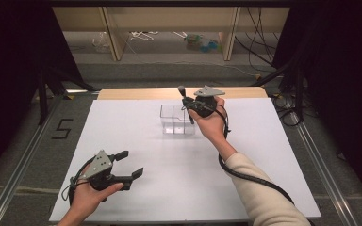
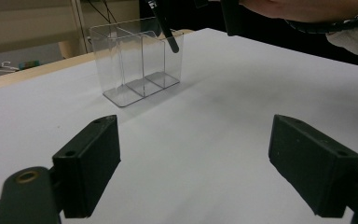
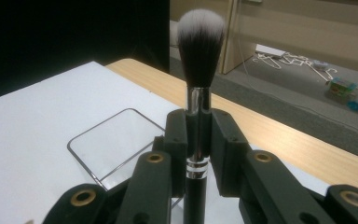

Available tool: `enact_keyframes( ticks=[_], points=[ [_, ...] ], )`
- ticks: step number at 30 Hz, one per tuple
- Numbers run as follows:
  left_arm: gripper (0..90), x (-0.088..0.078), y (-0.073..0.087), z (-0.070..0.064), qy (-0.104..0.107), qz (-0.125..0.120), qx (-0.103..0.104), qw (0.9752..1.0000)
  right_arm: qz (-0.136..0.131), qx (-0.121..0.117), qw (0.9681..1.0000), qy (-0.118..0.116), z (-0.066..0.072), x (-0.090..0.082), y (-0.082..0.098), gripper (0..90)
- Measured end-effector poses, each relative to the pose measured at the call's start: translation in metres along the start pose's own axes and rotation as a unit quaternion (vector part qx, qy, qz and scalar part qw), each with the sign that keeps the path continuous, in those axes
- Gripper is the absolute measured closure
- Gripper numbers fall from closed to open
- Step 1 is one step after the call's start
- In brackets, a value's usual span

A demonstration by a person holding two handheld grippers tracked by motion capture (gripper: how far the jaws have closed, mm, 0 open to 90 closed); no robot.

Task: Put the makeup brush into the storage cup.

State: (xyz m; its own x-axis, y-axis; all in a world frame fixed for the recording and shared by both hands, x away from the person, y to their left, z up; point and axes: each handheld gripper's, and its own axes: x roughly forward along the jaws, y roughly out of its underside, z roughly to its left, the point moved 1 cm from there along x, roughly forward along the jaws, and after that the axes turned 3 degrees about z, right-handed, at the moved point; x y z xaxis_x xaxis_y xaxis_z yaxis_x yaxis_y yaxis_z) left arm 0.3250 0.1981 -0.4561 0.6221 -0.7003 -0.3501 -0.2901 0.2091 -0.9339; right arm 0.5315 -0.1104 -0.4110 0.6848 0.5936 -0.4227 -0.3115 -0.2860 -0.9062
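Our right gripper [image 3: 198,140] is clamped on the handle of a makeup brush [image 3: 199,93], bristles up, held just above the clear divided container [image 1: 177,120]. In the left gripper view the handle's lower end [image 2: 168,35] hangs over the container's [image 2: 137,60] rim near its right compartment. Our left gripper [image 1: 129,165] rests near the table's [image 1: 245,155] front left corner, jaws spread wide with nothing between them, well apart from the container. Bare white tabletop lies all around the container, so we have free room on every side. The brush has a black handle, a silver ferrule and dark, white-tipped bristles.
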Motion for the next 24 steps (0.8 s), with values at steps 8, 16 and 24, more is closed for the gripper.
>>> enact_keyframes(
  ticks=[8,16,24],
  points=[
    [16.3,-0.0004,-0.0001,-0.0001,-0.002,0.002,0.001,1.0000,0.008,0.000,1.0000,0.002,-0.0002,0.0008,0.0024,78.3],
    [16.3,-0.0005,-0.0001,-0.0001,-0.002,0.003,0.002,1.0000,0.008,-0.001,1.0000,0.000,-0.0004,0.0025,0.0033,78.3],
    [16.3,-0.0003,-0.0001,-0.0003,-0.002,0.003,0.002,1.0000,0.007,0.000,1.0000,0.001,-0.0006,0.0024,0.0035,78.3]
  ],
)
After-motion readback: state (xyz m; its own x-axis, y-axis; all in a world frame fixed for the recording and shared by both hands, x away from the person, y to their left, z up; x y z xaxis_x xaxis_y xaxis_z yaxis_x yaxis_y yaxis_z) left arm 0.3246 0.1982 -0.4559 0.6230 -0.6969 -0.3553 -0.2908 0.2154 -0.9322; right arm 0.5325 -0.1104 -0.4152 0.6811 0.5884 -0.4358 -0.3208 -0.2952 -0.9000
